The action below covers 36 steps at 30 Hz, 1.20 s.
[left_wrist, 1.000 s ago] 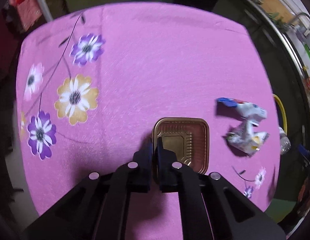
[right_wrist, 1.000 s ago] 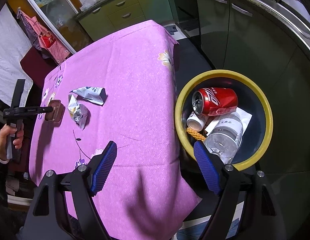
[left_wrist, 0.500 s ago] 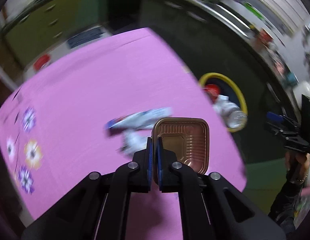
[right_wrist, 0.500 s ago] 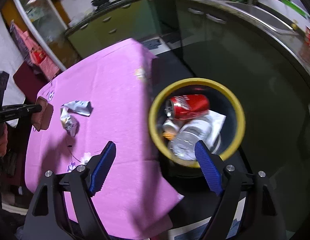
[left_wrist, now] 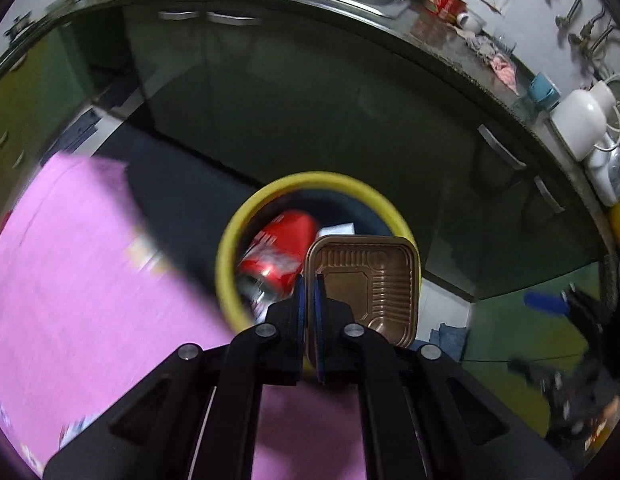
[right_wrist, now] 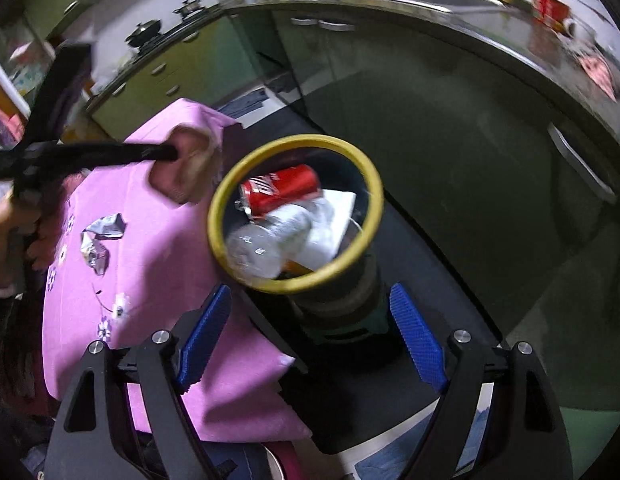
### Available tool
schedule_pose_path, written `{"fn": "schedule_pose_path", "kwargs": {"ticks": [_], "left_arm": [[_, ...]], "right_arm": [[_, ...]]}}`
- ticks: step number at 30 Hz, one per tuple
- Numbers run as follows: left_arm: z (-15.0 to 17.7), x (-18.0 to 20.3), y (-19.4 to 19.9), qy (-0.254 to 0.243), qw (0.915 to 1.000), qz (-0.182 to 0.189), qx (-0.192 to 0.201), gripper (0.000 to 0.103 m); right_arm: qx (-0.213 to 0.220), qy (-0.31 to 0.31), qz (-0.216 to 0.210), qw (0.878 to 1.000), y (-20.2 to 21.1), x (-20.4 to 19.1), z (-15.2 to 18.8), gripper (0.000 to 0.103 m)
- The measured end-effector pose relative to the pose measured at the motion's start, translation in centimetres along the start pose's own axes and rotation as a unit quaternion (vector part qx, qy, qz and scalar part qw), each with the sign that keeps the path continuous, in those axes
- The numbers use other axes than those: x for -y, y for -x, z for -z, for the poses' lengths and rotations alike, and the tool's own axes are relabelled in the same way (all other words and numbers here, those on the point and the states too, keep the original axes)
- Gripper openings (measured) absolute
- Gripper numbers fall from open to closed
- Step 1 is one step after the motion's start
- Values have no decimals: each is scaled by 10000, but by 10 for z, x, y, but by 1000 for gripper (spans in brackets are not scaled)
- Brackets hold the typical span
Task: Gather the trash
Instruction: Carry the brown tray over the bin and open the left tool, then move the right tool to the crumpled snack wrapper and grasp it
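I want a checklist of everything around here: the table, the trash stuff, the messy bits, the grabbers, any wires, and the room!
Surface: table under a pink flowered cloth.
Job's things: brown tray pinched by its edge; yellow-rimmed bin beside the table, holding a red can, a clear bottle and white paper.
Clutter: two crumpled wrappers on the cloth.
Grippers: left gripper shut on the tray, near the bin; right gripper open, holding nothing.
Cables: nothing seen.
Surroundings: dark kitchen cabinets, a steel counter, a white kettle.
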<state>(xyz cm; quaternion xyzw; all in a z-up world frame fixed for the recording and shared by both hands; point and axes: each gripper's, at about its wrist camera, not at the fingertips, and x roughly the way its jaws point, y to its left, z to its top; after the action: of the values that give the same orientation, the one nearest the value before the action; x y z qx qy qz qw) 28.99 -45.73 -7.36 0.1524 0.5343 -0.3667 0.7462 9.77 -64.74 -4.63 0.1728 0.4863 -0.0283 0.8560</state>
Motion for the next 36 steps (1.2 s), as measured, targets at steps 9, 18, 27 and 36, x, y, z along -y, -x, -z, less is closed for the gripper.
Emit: {"fn": "schedule_pose_path", "kwargs": {"ticks": [9, 18, 27, 36], "left_arm": [[-38, 13, -81, 114, 9992, -167, -341, 43], [6, -15, 6, 368, 9980, 379, 351, 64], [144, -74, 136, 645, 9801, 123, 1873, 79], [272, -171, 177, 1606, 9494, -747, 2594, 85]], "right_arm": [[-130, -376, 13, 9992, -9, 39, 14, 81], [-89, -241, -75, 9996, -9, 25, 11, 81], [-131, 333, -294, 9989, -13, -40, 7, 82], [-585, 1702, -823, 9802, -63, -184, -4, 83]]}}
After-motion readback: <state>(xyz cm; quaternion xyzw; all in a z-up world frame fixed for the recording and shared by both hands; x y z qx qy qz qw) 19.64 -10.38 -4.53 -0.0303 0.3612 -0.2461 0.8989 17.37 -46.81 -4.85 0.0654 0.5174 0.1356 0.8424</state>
